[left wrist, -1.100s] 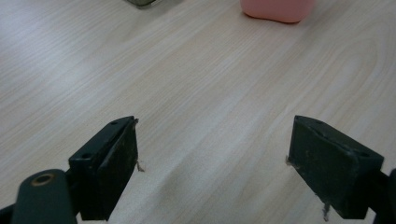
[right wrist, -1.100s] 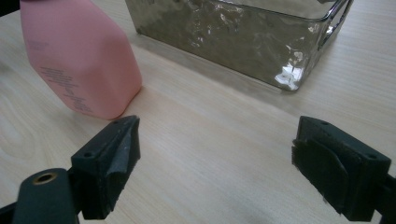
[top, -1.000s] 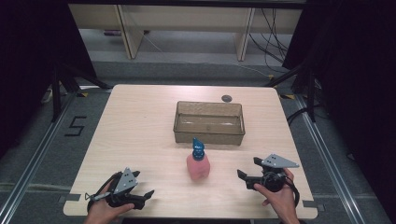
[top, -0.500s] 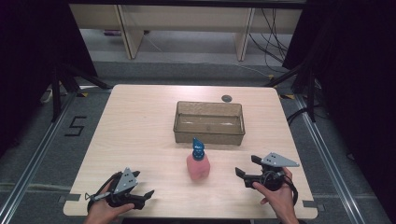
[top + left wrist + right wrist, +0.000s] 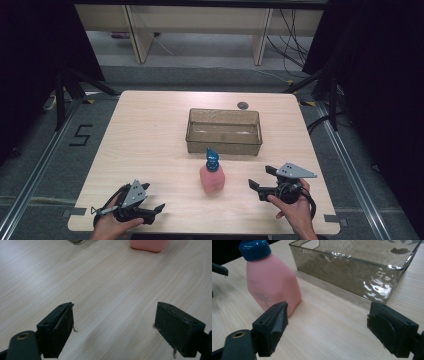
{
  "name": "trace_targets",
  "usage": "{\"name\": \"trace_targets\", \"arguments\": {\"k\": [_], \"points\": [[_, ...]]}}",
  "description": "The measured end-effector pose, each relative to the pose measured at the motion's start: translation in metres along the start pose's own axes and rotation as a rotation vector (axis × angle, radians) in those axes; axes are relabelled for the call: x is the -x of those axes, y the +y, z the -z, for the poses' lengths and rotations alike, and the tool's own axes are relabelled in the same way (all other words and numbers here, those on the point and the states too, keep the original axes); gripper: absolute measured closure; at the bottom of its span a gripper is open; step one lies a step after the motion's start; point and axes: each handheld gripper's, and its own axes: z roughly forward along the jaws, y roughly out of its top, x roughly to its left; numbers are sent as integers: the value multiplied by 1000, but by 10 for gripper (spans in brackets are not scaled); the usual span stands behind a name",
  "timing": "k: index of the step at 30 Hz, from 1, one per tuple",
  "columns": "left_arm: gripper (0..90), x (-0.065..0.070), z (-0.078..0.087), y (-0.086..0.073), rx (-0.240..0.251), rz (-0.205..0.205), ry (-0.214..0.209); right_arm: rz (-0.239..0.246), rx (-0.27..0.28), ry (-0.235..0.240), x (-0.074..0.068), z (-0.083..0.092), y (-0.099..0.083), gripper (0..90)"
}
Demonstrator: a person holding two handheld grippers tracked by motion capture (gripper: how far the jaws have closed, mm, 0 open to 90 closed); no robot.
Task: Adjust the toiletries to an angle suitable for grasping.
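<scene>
A pink bottle (image 5: 212, 178) with a blue cap (image 5: 212, 156) stands upright on the wooden table (image 5: 150, 135), just in front of a clear smoky tray (image 5: 223, 131). My right gripper (image 5: 260, 177) is open, low over the table to the right of the bottle, jaws pointing left at it. In the right gripper view the bottle (image 5: 270, 282) stands beyond the left jaw and the tray (image 5: 352, 267) lies behind. My left gripper (image 5: 152, 197) is open near the front left edge, with nothing between its jaws; the bottle's base (image 5: 148, 243) shows far ahead.
A small dark round disc (image 5: 243, 105) sits in the tabletop behind the tray. The tray holds nothing. Dark curtains flank the table, and shelving with cables (image 5: 295, 30) stands beyond its far edge. A floor marking "5" (image 5: 80, 135) lies to the left.
My right gripper has edged slightly left toward the bottle. The left gripper, bottle and tray have stayed where they were.
</scene>
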Motion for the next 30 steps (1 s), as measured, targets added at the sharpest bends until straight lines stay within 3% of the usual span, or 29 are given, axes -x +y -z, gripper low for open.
{"name": "trace_targets", "arguments": {"k": [1,2,7,9,10,12,13,14,17,18,19,21,22,23,24,25,26,28,30], "points": [[154,0,0,0,0,0,0,0,0,0,0,0,0,173],[154,0,0,0,0,0,1,43,18,-11,2,-2,1,173],[154,0,0,0,-1,1,1,49,16,0,0,-3,2,173],[154,0,0,0,0,2,1,43,10,5,0,-2,3,173],[154,0,0,0,-1,-3,-1,-5,10,28,-3,-2,3,173],[154,0,0,0,1,3,-8,26,8,24,-1,-2,6,174],[154,0,0,0,1,3,-8,26,8,24,-1,-2,6,174],[154,0,0,0,-2,-1,-10,-5,-1,36,-4,-2,6,174],[154,0,0,0,-3,1,-5,26,11,36,-3,-3,7,174],[154,0,0,0,-5,1,-1,1,4,42,-6,-4,7,175],[154,0,-1,0,-4,0,-1,32,10,33,-4,-4,9,175],[154,0,0,0,-3,1,-1,6,1,41,-7,-4,9,175],[154,0,0,0,-4,2,-7,45,24,36,-6,-6,10,178],[154,0,0,0,-4,3,-6,45,24,36,-6,-6,10,178],[154,0,0,0,-4,2,-5,0,22,60,-9,-7,11,180],[154,0,0,0,-4,2,-5,0,22,60,-9,-7,11,180],[154,0,0,0,-4,2,-6,35,29,51,-8,-8,12,181],[154,0,0,0,-3,3,-6,39,28,52,-9,-9,13,181],[154,0,0,0,-3,4,-5,4,24,75,-13,-10,14,182]]}}
